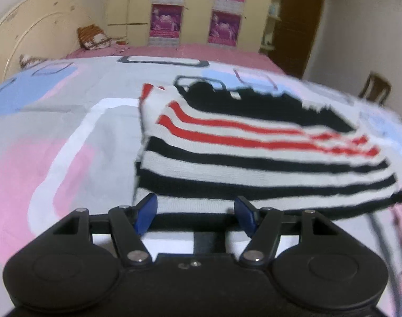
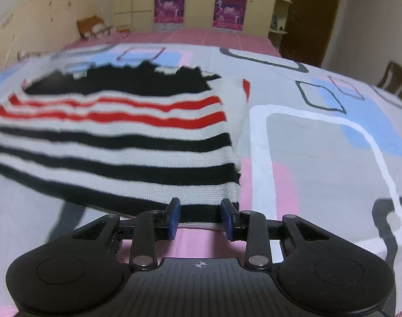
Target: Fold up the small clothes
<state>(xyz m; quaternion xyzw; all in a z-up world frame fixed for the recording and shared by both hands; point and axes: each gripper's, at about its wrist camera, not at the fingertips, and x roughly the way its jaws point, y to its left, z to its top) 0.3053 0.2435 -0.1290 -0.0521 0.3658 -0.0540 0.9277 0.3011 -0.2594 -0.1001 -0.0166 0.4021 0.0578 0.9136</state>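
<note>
We see a striped sweater (image 1: pixel 253 155) lying on the patterned bedsheet (image 1: pixel 55 137), folded, with its hem near us. Our left gripper (image 1: pixel 195 211) has its fingers spread wide at the hem, holding nothing. Our right gripper (image 2: pixel 200 218) is also open, its blue pads (image 2: pixel 173 219) beside the hem's corner.

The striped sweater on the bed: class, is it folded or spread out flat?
Folded: the striped sweater shows stacked layers at its side edge, a red-striped part lying on top.
</note>
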